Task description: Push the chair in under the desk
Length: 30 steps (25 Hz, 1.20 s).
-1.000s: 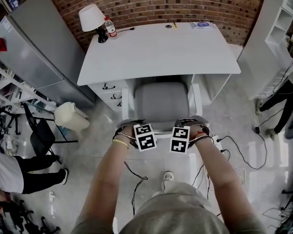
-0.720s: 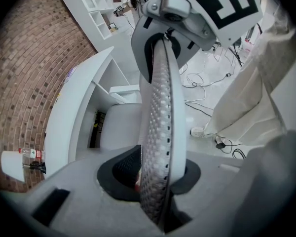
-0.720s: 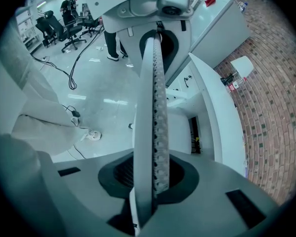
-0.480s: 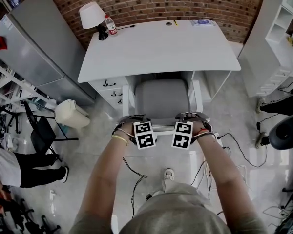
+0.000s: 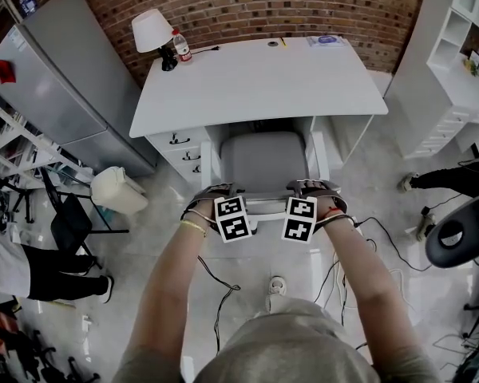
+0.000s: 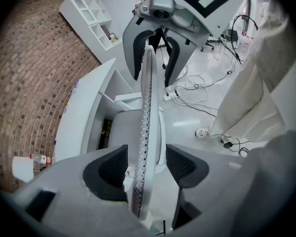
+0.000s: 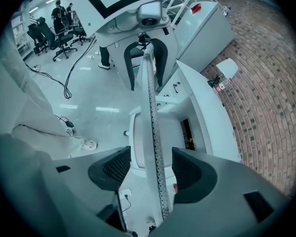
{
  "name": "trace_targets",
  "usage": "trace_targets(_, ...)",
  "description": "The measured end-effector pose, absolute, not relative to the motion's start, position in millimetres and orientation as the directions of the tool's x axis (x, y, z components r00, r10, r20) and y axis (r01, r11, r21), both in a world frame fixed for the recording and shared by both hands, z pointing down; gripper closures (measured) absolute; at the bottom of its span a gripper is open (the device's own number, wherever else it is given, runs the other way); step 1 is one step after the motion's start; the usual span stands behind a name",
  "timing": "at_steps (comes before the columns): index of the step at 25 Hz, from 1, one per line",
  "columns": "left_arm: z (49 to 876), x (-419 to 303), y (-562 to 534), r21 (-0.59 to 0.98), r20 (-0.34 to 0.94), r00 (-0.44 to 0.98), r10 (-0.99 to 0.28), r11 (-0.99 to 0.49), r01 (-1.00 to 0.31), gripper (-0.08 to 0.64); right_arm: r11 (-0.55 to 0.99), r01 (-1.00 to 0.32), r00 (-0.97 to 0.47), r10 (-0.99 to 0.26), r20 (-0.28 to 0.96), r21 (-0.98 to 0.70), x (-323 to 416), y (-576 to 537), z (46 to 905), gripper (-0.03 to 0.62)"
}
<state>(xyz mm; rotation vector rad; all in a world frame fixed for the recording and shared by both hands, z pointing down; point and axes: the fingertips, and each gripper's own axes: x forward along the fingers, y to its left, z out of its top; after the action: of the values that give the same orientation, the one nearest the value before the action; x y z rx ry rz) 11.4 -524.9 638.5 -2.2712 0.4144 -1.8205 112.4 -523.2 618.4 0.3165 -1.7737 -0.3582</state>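
The grey chair (image 5: 263, 162) stands tucked in under the white desk (image 5: 259, 82), its seat partly beneath the top. Both grippers sit at the top of its backrest. In the left gripper view the thin perforated backrest edge (image 6: 147, 132) runs between the dark pads (image 6: 113, 169) of my left gripper (image 6: 145, 164), and the pads stand off it. My right gripper (image 7: 149, 168) straddles the same edge (image 7: 150, 107) with gaps on both sides. Both sets of jaws have just been opening. From the head view, the left gripper (image 5: 221, 198) and right gripper (image 5: 307, 191) flank the backrest.
A lamp (image 5: 150, 29) and a bottle (image 5: 180, 46) stand on the desk's far left corner. A drawer unit (image 5: 180, 152) sits under the desk's left side. A pale bin (image 5: 116, 190), a grey cabinet (image 5: 64, 78), floor cables (image 5: 383, 246), a black office chair (image 5: 463, 234) and white shelving (image 5: 455, 70) surround me.
Both grippers have opened off the chair's backrest and lifted slightly. At the right edge a black office chair has come into view, and a person's legs have moved away.
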Motion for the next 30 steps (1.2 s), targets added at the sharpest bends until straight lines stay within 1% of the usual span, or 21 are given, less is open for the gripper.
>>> trace_targets(21,591,7,-481,-0.444,0.852,0.253,-0.458,-0.889,-0.115,0.324,0.859,-0.049,-0.238,-0.506,0.829,0.51,102,-478,569,0.37)
trace_targets(30,581,1,-450,-0.457,0.842,0.264,-0.47,-0.882,-0.112,0.324,0.848,-0.062,-0.248,-0.525,0.815,0.527,94,-452,558,0.37)
